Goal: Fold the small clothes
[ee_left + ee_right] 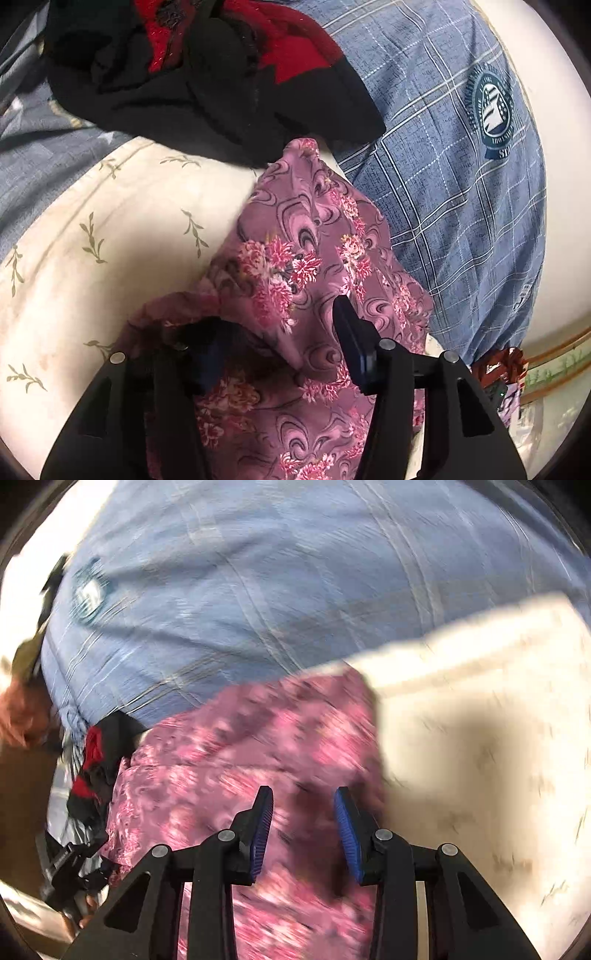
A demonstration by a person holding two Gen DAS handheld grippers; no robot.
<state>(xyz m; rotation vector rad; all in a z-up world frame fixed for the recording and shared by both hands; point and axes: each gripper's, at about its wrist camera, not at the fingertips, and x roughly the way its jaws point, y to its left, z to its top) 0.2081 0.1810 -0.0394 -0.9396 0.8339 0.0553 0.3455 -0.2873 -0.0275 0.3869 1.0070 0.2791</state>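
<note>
Jaws of each hand-held gripper [280, 343] [303, 812] parted — pink floral cloth [295, 258] between, unpinched

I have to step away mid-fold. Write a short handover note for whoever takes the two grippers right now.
Left gripper: open, pink floral cloth bunched between its fingers, not clamped.
Right gripper: open above the same cloth, nothing held; that view is blurred.
The cloth lies rumpled on the cream sheet, beside the blue plaid cloth; a black and red pile lies behind.
Done: no neat fold visible.
Left: flatten and fold it, then the pile.
</note>
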